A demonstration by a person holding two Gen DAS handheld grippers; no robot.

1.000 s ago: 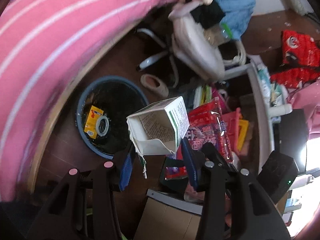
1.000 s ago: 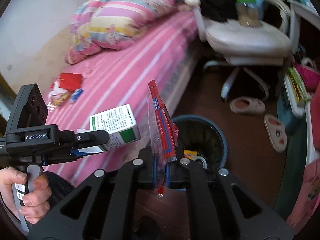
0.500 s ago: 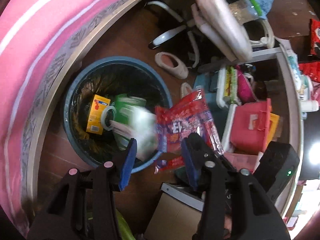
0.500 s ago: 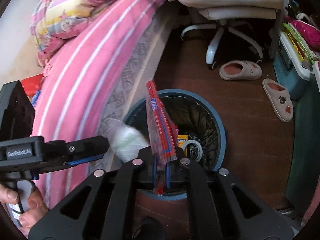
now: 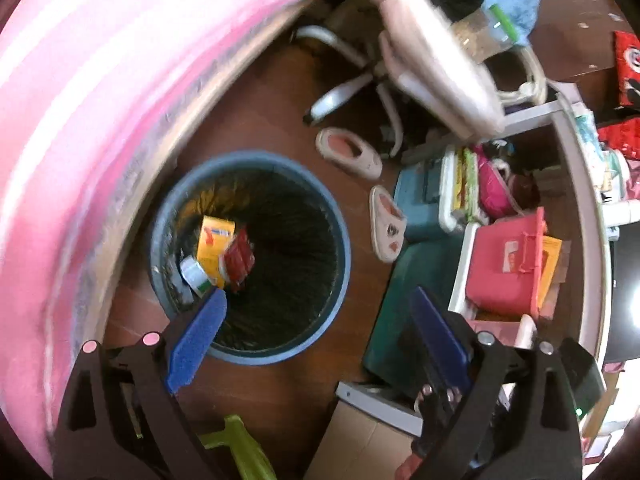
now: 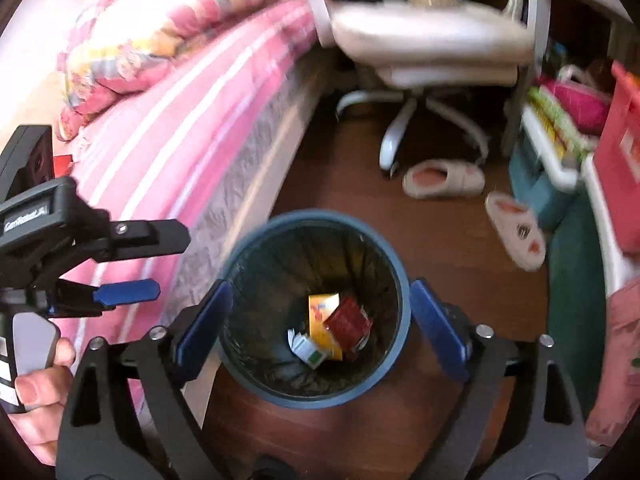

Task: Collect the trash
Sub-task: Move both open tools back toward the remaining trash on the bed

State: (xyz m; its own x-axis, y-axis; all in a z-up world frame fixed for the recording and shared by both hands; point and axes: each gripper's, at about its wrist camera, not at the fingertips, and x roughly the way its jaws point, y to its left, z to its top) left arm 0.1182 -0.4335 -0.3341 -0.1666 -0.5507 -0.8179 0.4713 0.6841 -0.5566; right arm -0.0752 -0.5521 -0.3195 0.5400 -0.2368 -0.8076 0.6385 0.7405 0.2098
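A round blue bin [image 5: 340, 276] with a black liner stands on the wood floor beside the bed; it also shows in the right wrist view [image 6: 400, 292]. Inside lie a yellow box [image 5: 214, 248], a red wrapper [image 5: 240, 258] and a white-green carton [image 5: 194, 274]; the right wrist view shows the same yellow box [image 6: 320, 316], red wrapper [image 6: 350, 322] and carton [image 6: 308, 350]. My left gripper [image 5: 320, 332] is open and empty above the bin's near edge; it also appears at the left of the right wrist view [image 6: 160, 260]. My right gripper [image 6: 320, 320] is open and empty, straddling the bin from above.
A pink striped bed [image 6: 180, 120] runs along the left. A white office chair [image 6: 432, 52] stands behind the bin, with two slippers [image 6: 444, 178] [image 6: 516, 228] on the floor. Storage boxes, a red bin [image 5: 508, 264] and a cardboard box [image 5: 360, 448] crowd the right.
My left gripper let go of the white-green carton, then my right gripper opened and dropped the red wrapper; both now lie in the bin. Both grippers moved over the bin.
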